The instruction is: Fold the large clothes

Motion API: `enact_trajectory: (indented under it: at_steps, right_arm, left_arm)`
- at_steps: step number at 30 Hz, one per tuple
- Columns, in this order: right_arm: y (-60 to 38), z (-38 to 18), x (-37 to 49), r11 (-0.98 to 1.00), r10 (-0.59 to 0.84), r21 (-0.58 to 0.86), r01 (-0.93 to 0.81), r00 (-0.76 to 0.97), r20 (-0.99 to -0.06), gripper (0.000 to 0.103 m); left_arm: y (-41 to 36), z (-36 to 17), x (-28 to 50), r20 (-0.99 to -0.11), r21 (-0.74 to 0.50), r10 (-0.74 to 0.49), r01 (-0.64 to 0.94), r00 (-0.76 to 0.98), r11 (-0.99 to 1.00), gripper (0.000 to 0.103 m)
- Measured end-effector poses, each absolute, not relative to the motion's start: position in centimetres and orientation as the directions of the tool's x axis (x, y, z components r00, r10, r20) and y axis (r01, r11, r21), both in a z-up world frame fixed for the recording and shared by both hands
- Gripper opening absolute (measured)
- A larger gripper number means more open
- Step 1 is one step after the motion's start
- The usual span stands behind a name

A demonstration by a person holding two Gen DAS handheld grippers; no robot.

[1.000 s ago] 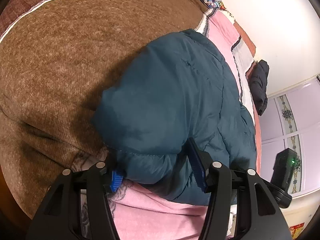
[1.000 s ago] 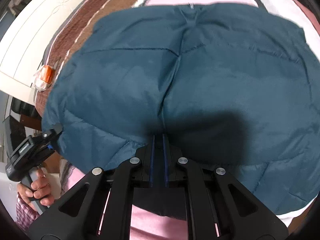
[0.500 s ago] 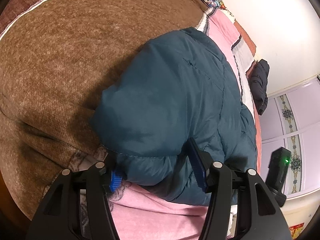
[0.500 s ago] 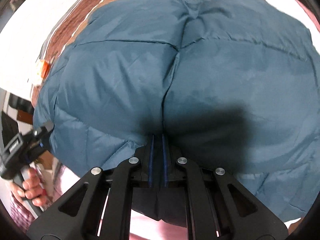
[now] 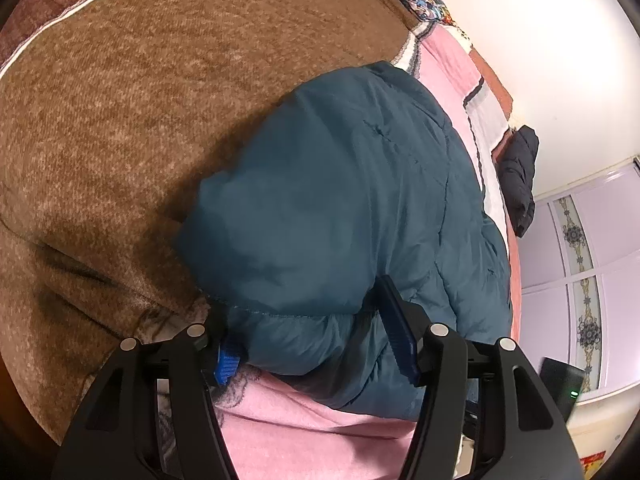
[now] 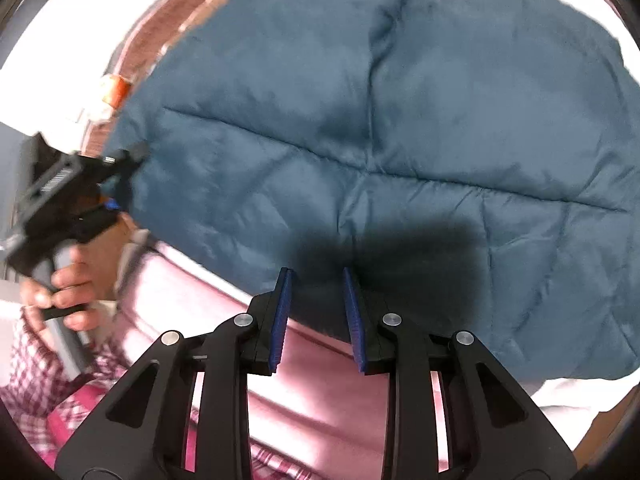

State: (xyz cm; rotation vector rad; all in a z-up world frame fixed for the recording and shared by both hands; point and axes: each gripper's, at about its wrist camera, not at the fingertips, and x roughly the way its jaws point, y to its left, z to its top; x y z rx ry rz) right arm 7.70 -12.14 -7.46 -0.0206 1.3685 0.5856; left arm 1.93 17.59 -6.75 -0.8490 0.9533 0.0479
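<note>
A teal puffer jacket (image 5: pixel 344 208) lies folded on the bed, its quilted back filling the right wrist view (image 6: pixel 380 128). My left gripper (image 5: pixel 310 346) straddles the jacket's thick near edge. The padding fills the gap between its blue pads and covers part of the left pad, while the jaws are opening slightly. In the right wrist view that same gripper (image 6: pixel 120 178) sits at the jacket's left corner, held by a hand (image 6: pixel 66 292). My right gripper (image 6: pixel 316 276) hovers at the jacket's shadowed near hem. Its jaws are opening and its pads touch nothing.
A brown blanket (image 5: pixel 120 100) covers the bed to the left, and a pink sheet (image 5: pixel 304 432) lies under the jacket. A dark garment (image 5: pixel 520 176) hangs at the bed's far edge beside lilac wardrobe doors (image 5: pixel 592 248). A pink plaid sleeve (image 6: pixel 48 392) is at lower left.
The right gripper's jaws went from shut on the jacket's hem to apart, and it shifted along the near edge. The left gripper stayed where it was.
</note>
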Motion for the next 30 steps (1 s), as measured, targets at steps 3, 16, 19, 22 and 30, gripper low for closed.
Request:
enact_trajectory:
  at_steps: [3,16,19,22,30]
  right_arm:
    - [-11.3,-8.4,8.1,0.866,0.355,0.290,-0.406,0.092,-0.930,0.027]
    - [-12.7,-7.4,7.6,0.867,0.390,0.314,-0.387,0.133,-0.911,0.026]
    - [-14.9,-3.7,6.7,0.852,0.443,0.331,-0.406,0.222,-0.869,0.026]
    - [-18.0,-1.6,5.8,0.864,0.453,0.334,-0.376,0.295,-0.841,0.026]
    - [-27.1,-3.0,4.9,0.917,0.400,0.371,-0.149,0.389,-0.830,0.026]
  left_arm:
    - [17.4,-6.5,1.7,-0.725,-0.611,-0.305,-0.375,0.617,0.697,0.052]
    - [14.2,-1.2,0.7,-0.659,-0.519,-0.221,-0.221,0.719,0.826,0.022]
    - [13.0,1.0,0.5,-0.633,-0.488,-0.210,-0.173,0.745,0.855,0.021]
    - [11.2,3.2,0.4,-0.612,-0.421,-0.191,-0.112,0.767,0.900,0.021]
    - [3.9,9.4,0.4,-0.536,-0.249,-0.234,0.113,0.811,0.962,0.020]
